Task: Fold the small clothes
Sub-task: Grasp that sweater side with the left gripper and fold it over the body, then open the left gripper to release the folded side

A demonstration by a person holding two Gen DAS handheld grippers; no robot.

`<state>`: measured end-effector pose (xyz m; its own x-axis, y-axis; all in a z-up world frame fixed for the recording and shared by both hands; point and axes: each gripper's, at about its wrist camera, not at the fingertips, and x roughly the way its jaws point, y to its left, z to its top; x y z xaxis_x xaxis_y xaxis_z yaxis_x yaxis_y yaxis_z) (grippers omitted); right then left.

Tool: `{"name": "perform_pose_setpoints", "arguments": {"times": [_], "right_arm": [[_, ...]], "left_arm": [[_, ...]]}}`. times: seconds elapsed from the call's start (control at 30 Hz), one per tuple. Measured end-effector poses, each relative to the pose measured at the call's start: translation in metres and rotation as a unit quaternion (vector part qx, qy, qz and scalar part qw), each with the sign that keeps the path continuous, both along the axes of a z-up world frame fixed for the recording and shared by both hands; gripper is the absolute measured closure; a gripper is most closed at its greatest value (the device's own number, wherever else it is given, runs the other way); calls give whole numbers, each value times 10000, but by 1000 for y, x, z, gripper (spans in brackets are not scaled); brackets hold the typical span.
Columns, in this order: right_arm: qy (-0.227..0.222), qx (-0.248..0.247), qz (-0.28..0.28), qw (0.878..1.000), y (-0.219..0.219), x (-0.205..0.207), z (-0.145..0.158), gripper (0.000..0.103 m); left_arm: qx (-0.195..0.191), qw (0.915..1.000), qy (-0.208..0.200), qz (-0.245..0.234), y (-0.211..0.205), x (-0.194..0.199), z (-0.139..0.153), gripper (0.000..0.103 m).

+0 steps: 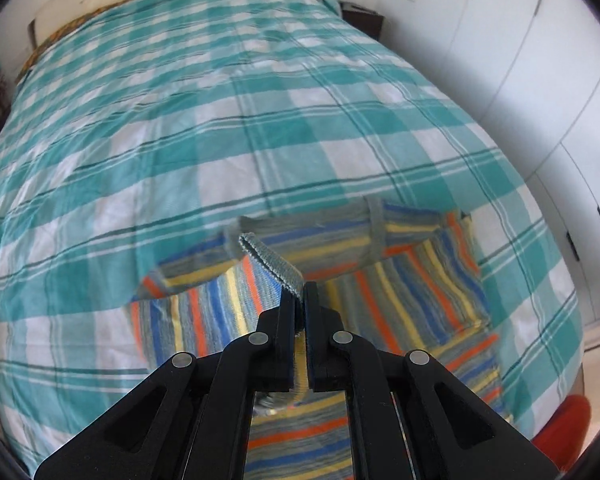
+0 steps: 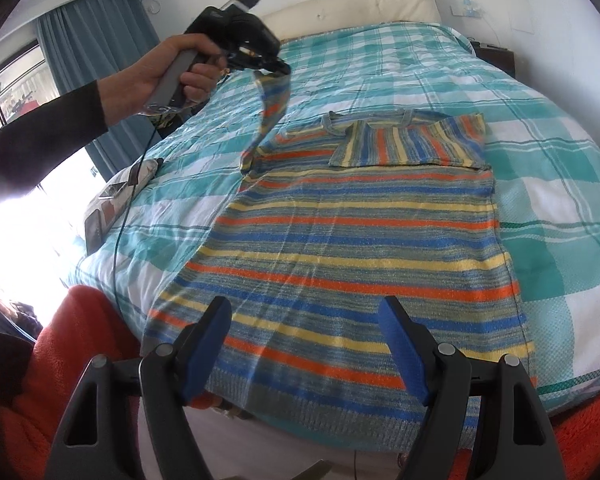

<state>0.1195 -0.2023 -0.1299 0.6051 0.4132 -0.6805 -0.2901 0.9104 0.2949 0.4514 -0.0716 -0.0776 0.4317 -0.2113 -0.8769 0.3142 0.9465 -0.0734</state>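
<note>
the striped sweater (image 2: 356, 248) lies flat on the bed (image 2: 560, 184), hem at the near edge. the left gripper (image 1: 300, 300) pinches its sleeve cuff (image 1: 274, 260), lifted off the bed; the right gripper (image 2: 306, 344) hangs open above the hem. soft, light, floppy knit, best held by cuffs or hem corners.

Open bedspread (image 2: 540, 168) right of sweater (image 2: 340, 248) — lifted sleeve (image 2: 272, 104) left.

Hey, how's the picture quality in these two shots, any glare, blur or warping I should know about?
Right wrist view: window glare blows out the left edge, and the lifted sleeve is motion-smeared. Left wrist view: the striped sweater is soft with blur, while the cuff in the left gripper stays sharp. Both views bend the bedspread fisheye-style.
</note>
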Motion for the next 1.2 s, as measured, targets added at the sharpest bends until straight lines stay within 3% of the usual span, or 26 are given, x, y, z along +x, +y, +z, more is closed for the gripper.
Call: {"name": "perform_pose_setpoints", "arguments": {"times": [0.03,0.07,0.1,0.17,0.2,0.3,0.37,0.47,0.53,0.57,0.7,0.77,0.8,0.87,0.97,1.2], "right_arm": [[45,35,-33,10000,-2,0,-1,27],[91,67,-70,9999,-5,1,-3,27],[124,97,-104,9998,-7,2,-4,27],[145,167,-144,9997,-12,1,-4,27],[149,193,-151,9996,-13,1,-4,27],[175,236,-153,9995,-16,2,-5,27],[229,280,-150,9992,-17,4,-7,27],[306,323,-159,9989,-18,5,-10,28],[296,325,-163,9989,-17,4,-9,27],[296,322,-163,9989,-17,4,-9,27],[285,285,-182,9990,-17,2,-9,27],[288,273,-235,9989,-18,4,-10,27],[293,268,-271,9988,-18,5,-10,27],[300,268,-361,9985,-20,7,-10,27],[337,304,-506,9977,-24,7,-10,27],[307,232,-845,9957,-34,4,-7,27]], "left_arm": [[62,9999,67,-122,-12,-1,-11,95],[214,9994,171,-199,-22,-2,-21,82],[417,9987,212,-184,-29,-3,-27,59],[440,9990,-86,-44,-23,-7,-23,38],[319,9993,-206,74,-13,-7,-19,34],[-80,9979,-228,596,25,-3,-19,34],[-89,9970,-183,746,46,-9,-33,34],[309,9951,180,918,78,-28,-82,34],[757,9891,564,1126,103,-38,-117,34],[739,9880,645,1190,116,-44,-124,31],[-19,9883,496,1442,150,-74,-99,26],[-183,9898,350,1365,151,-94,-87,19],[-140,9908,279,1314,148,-106,-85,12],[166,9926,249,1179,140,-129,-93,9],[1027,9871,506,1115,132,-158,-125,9],[1285,9820,328,1346,140,-237,-119,5]]}}
